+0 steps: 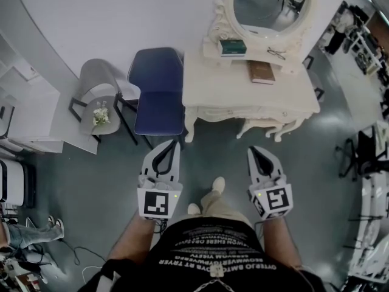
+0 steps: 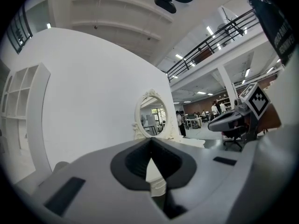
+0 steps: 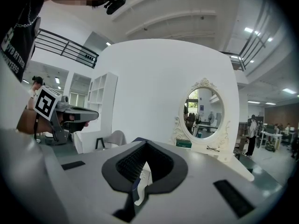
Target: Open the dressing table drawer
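Observation:
The cream dressing table (image 1: pixel 231 87) stands against the wall with an oval mirror (image 1: pixel 273 5) on top. From above, its drawer front is only a thin strip under the top's front edge (image 1: pixel 243 111). My left gripper (image 1: pixel 172 143) and right gripper (image 1: pixel 254 149) are held side by side in front of the table, well short of it. Both are shut with nothing in them. In the left gripper view the mirror (image 2: pixel 152 118) rises beyond the shut left gripper (image 2: pixel 150 146). The right gripper view shows the mirror (image 3: pixel 203 113) past the shut right gripper (image 3: pixel 146 146).
On the table lie a green box (image 1: pixel 233 46), a brown book (image 1: pixel 262 72) and glasses (image 1: pixel 276 53). A blue chair (image 1: pixel 159 90) stands just left of the table, then a grey chair (image 1: pixel 97 81) with flowers (image 1: pixel 101 114). A stool (image 1: pixel 267 126) sits under the table.

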A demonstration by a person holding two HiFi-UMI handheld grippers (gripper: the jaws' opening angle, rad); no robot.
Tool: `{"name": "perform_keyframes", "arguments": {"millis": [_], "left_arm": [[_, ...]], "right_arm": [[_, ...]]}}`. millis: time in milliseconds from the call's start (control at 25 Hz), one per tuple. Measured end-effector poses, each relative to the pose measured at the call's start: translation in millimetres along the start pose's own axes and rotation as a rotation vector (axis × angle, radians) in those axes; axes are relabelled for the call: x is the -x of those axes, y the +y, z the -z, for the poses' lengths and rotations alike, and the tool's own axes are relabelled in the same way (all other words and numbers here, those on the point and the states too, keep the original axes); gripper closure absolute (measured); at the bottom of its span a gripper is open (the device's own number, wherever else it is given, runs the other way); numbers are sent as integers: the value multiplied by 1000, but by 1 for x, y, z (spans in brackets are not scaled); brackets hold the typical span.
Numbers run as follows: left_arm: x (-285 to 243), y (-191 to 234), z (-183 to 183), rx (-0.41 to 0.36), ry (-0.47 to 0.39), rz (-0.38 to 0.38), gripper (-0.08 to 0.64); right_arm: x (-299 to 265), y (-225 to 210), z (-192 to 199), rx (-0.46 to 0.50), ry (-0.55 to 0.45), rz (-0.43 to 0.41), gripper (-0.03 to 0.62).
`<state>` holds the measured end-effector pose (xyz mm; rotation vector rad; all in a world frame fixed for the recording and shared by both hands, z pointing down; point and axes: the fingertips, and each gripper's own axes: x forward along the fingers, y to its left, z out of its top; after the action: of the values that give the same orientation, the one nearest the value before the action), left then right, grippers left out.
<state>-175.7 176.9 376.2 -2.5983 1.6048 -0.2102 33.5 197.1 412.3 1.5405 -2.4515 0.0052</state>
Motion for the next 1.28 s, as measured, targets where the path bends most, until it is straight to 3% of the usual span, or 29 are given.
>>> {"name": "perform_keyframes", "arguments": {"millis": [1280], "left_arm": [[-112,-4,16,32,55,35,557]], "right_arm": [[-72,-78,12,-5,50,-24,591]]}}
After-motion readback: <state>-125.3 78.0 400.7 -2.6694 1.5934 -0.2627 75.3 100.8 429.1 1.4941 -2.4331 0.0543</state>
